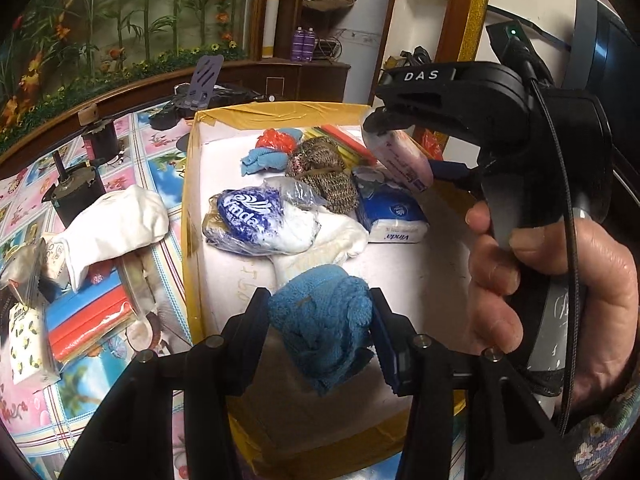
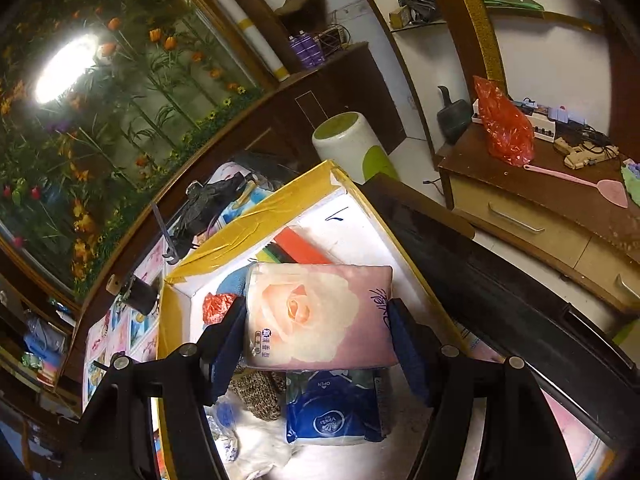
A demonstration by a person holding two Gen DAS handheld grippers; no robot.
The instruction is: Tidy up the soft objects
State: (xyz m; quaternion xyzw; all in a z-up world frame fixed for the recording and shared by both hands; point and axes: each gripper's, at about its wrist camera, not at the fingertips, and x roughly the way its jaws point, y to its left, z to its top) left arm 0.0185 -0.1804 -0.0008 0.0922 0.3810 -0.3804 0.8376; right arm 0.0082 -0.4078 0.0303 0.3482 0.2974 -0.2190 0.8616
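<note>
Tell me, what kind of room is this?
Probably a lived-in family room at home: a flower mural on the wall, a wooden drawer cabinet with a pink fly swatter, and a cartoon-patterned tablecloth.

Blue towel (image 1: 320, 316), pink rose-print tissue pack (image 2: 320, 316), yellow-taped white box (image 1: 276, 114).

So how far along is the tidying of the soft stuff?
Partway. Already in the box: a knitted bundle and two Vinda tissue packs. In hand over it: blue cloth in the left claw, rose tissue pack in the right claw. Left outside: white cloth, lemon-print pack.
</note>
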